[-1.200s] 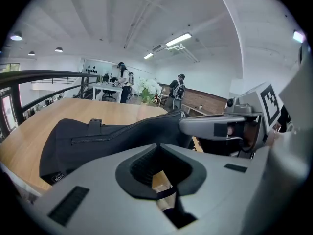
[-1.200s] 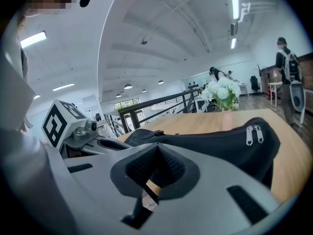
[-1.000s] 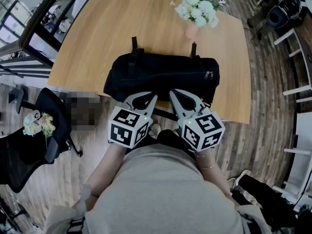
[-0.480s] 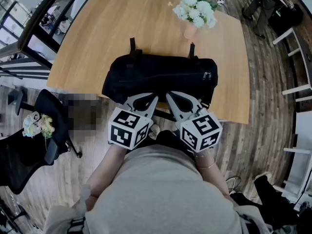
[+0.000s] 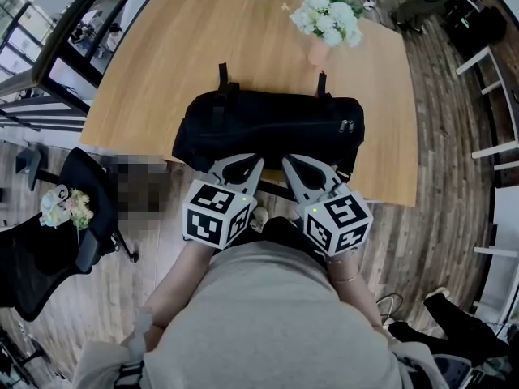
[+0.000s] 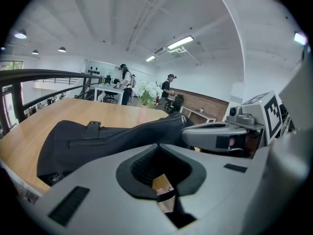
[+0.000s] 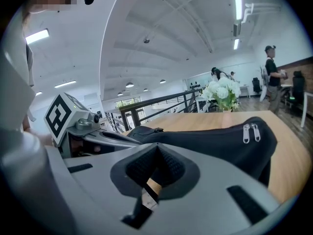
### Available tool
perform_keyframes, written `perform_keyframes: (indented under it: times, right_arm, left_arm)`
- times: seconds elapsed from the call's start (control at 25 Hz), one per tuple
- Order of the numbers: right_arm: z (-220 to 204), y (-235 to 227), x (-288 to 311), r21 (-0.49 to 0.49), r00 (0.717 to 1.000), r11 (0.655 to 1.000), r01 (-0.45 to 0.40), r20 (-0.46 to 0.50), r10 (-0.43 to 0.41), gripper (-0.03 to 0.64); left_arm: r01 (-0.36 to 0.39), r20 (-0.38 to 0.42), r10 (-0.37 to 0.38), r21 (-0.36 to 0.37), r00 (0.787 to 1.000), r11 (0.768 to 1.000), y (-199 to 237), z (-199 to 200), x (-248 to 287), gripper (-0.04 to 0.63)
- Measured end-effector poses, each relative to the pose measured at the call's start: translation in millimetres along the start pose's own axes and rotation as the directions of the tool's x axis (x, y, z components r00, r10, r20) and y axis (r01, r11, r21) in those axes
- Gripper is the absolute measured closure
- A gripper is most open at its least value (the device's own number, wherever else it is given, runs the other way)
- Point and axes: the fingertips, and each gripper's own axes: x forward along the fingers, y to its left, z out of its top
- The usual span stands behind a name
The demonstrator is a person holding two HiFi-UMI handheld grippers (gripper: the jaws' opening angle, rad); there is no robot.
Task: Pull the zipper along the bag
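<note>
A long, black, soft fabric bag [image 5: 268,124] is being carried lengthwise at the near edge of the wooden bench [image 5: 186,47]. Its paired metal zipper pulls [image 7: 249,132], at the right end, are being shown clearly only in the right gripper view. The left gripper [image 5: 253,163] and right gripper [image 5: 290,160] are being held closed and empty by the bag's near side.

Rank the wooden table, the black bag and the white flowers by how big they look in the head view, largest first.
1. wooden table
2. black bag
3. white flowers
The differences are plain, and no two look alike.
</note>
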Motion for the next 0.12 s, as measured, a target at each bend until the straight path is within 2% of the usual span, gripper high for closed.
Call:
perform_keyframes:
  times: [0.12]
  right_arm:
    - [0.7, 0.0, -0.9, 0.003, 1.0, 1.0, 0.001, 0.003, -0.001, 0.611]
  left_arm:
    - [-0.003, 0.0, 0.003, 0.001, 1.0, 1.0, 0.2, 0.3, -0.7, 0.568]
